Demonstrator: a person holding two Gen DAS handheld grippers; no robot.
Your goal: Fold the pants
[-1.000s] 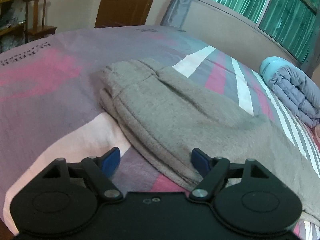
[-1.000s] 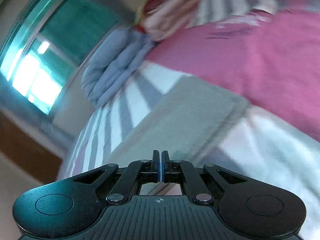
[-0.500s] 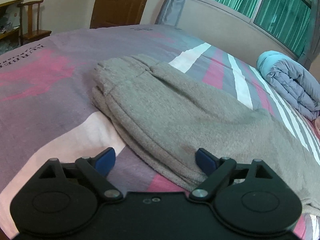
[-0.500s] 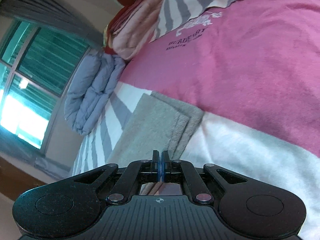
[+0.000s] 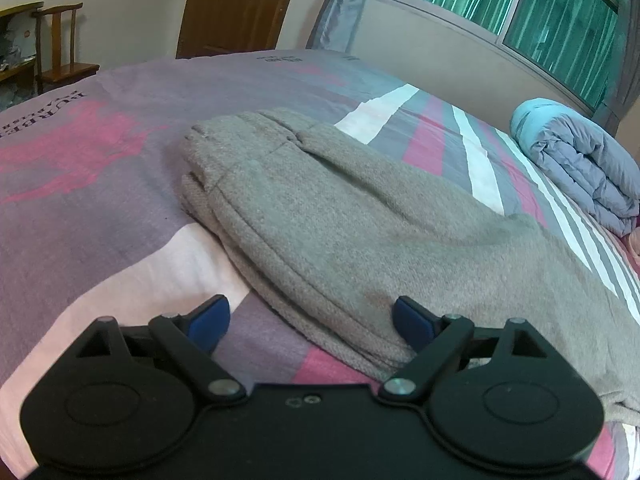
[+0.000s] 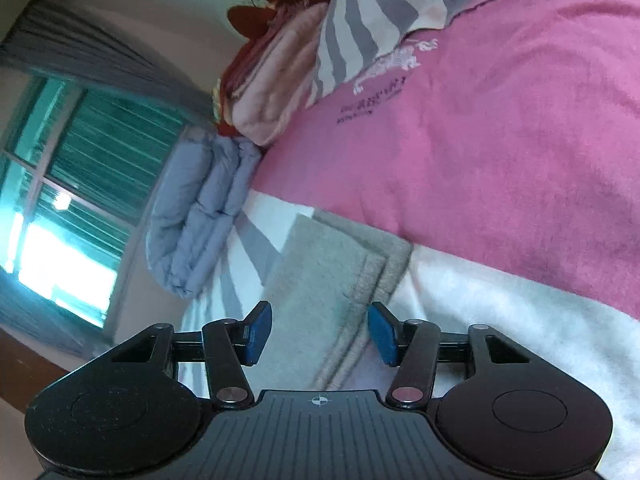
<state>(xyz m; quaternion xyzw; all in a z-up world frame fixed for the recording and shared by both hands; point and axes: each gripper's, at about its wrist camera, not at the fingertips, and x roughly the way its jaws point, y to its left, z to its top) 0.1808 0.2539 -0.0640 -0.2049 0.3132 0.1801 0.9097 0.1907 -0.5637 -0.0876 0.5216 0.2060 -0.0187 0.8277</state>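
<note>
Both hand-held tools are hovering low over the bedding with nothing between their blue pads: the left gripper (image 5: pixel 310 322) is spreading wide, and the right gripper (image 6: pixel 320 332) is standing apart too, though by less. Under them the striped bedspread (image 5: pixel 100 200) is running far and to the left as a broad purple and pink field, giving open room on that side, while its white and grey stripes are fanning away to the right. Across its middle the grey pants (image 5: pixel 340 220) are lying flat with one leg stacked on the other, their waistband at the far left and their long seamed edge slanting down toward the near right, where it is passing just inside the left gripper's right pad (image 5: pixel 412 322). In the right wrist view the leg ends of the pants (image 6: pixel 332 292) are sitting squarely between the spread fingers, the two hems lying slightly staggered, with white bedding to the right of them and the pink panel beyond. At the far right a folded blue-grey quilt (image 5: pixel 580 168) is resting against the window wall, well apart from the pants. Beyond the bed's far left edge a wooden chair (image 5: pixel 64 52) is standing near the brown door (image 5: pixel 236 4).
</note>
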